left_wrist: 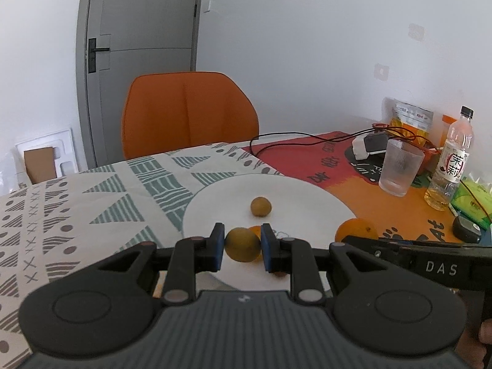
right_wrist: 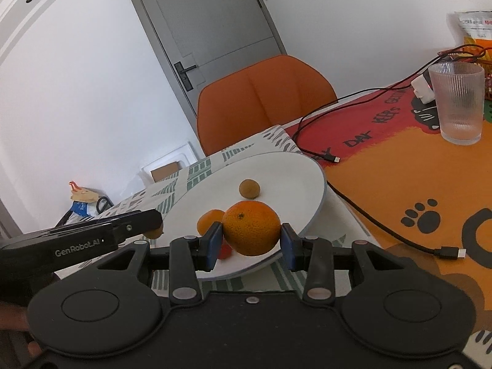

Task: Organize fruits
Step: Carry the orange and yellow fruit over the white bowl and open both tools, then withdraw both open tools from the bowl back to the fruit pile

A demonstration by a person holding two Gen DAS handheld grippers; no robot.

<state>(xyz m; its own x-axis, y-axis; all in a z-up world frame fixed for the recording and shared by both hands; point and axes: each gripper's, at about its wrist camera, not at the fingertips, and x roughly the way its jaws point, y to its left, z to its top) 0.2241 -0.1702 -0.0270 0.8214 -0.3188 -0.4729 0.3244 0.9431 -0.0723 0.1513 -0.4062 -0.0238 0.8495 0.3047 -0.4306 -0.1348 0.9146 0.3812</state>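
Note:
My left gripper (left_wrist: 242, 247) is shut on a small brown-green fruit (left_wrist: 242, 244) and holds it above the near part of a white plate (left_wrist: 307, 193). A second brown fruit (left_wrist: 260, 206) lies on the plate's middle. A small orange (left_wrist: 255, 231) shows behind the held fruit. My right gripper (right_wrist: 250, 238) is shut on a large orange (right_wrist: 251, 228) over the plate's (right_wrist: 289, 169) near edge. On the plate I also see a small orange (right_wrist: 209, 220), a brown fruit (right_wrist: 249, 188) and a small red fruit (right_wrist: 227, 250).
A ribbed glass (left_wrist: 399, 167) (right_wrist: 459, 101), a tea bottle (left_wrist: 450, 160), snack bags, a charger and black cables (right_wrist: 378, 218) lie on the orange-red mat at the right. An orange chair (left_wrist: 187, 110) stands behind the table.

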